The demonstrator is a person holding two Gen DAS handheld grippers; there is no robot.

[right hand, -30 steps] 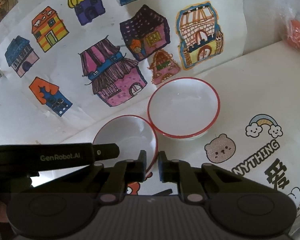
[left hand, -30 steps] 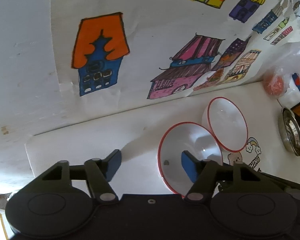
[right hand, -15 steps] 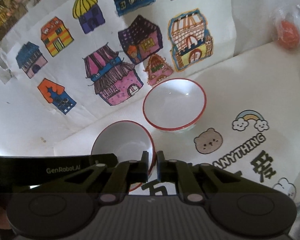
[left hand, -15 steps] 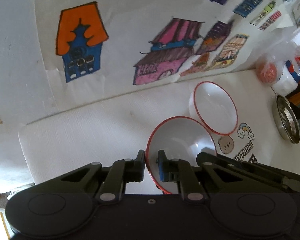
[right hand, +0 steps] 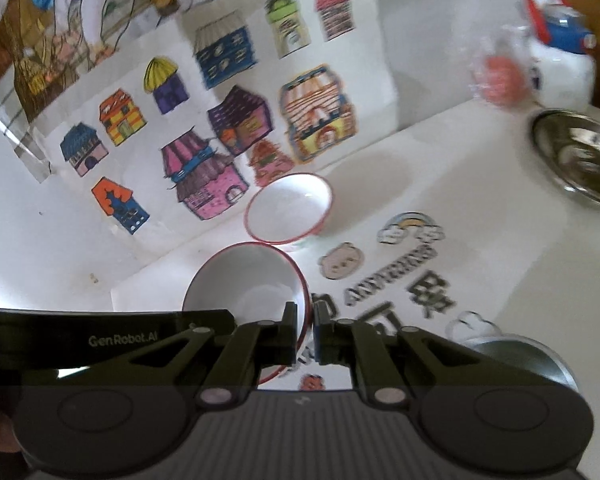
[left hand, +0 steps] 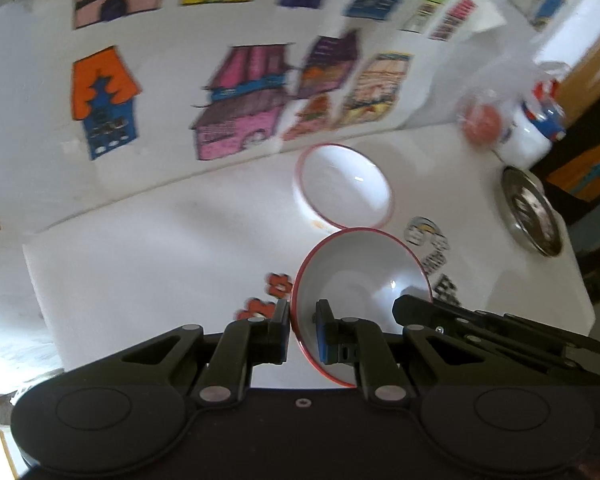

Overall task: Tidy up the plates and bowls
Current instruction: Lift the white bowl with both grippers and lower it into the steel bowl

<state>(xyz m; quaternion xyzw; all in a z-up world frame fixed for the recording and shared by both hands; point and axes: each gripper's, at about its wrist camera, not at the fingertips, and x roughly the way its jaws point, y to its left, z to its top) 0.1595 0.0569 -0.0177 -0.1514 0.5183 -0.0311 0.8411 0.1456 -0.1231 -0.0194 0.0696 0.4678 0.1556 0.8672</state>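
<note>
Both grippers pinch one white red-rimmed bowl (left hand: 360, 276) and hold it lifted above the table. My left gripper (left hand: 303, 322) is shut on its left rim. My right gripper (right hand: 305, 322) is shut on its right rim; the bowl shows in the right wrist view (right hand: 244, 280) too. A second white red-rimmed bowl (left hand: 342, 190) stands on the table just beyond it, near the wall; it shows in the right wrist view (right hand: 290, 208). The right gripper's body shows at the right of the left wrist view.
A steel bowl (left hand: 532, 216) sits at the table's right edge, also in the right wrist view (right hand: 580, 156). Another steel dish (right hand: 520, 356) lies near the right gripper. A bagged orange thing (left hand: 482, 120) and a white jug (left hand: 536, 132) stand at the back right. Drawings cover the wall.
The left gripper closed on the bowl's rim. Both grippers then lifted the bowl and carried it back and to the right; the view pulled away from the wall.
</note>
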